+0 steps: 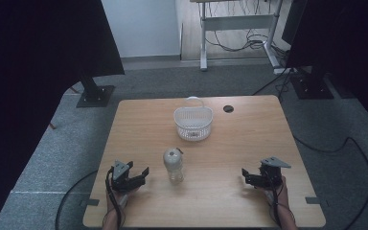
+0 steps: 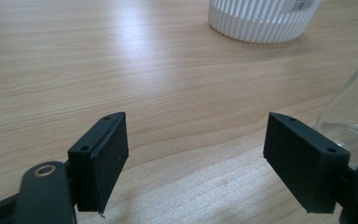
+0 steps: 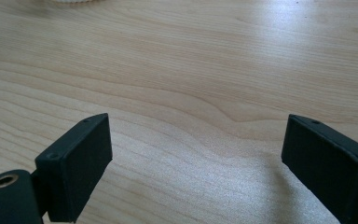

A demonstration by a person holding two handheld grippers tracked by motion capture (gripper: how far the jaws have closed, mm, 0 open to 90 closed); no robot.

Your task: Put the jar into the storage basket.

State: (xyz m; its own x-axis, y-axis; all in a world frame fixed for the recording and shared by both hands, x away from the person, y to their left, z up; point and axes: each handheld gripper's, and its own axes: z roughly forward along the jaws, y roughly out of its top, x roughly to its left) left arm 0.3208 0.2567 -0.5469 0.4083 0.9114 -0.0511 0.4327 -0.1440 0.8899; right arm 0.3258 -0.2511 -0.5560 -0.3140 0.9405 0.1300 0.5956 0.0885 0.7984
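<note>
Approach step, judged: left gripper [image 1: 135, 176] lower left and right gripper [image 1: 250, 178] lower right, both agape and empty; bottle [image 1: 173, 164] at centre awaits closing-in, basket [image 1: 193, 122] above

Cut-offs and unreadables
Basket [image 2: 261, 21] cropped by top edge, label print unreadable; bottle [image 2: 354, 112] clipped at right edge in left gripper view; bottle contents too small to tell in high view.

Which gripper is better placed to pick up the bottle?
Left, probably. The left gripper sits open just beside the bottle, whose clear wall shows past its jaw in its own view. The right gripper is open too, but farther away.
</note>
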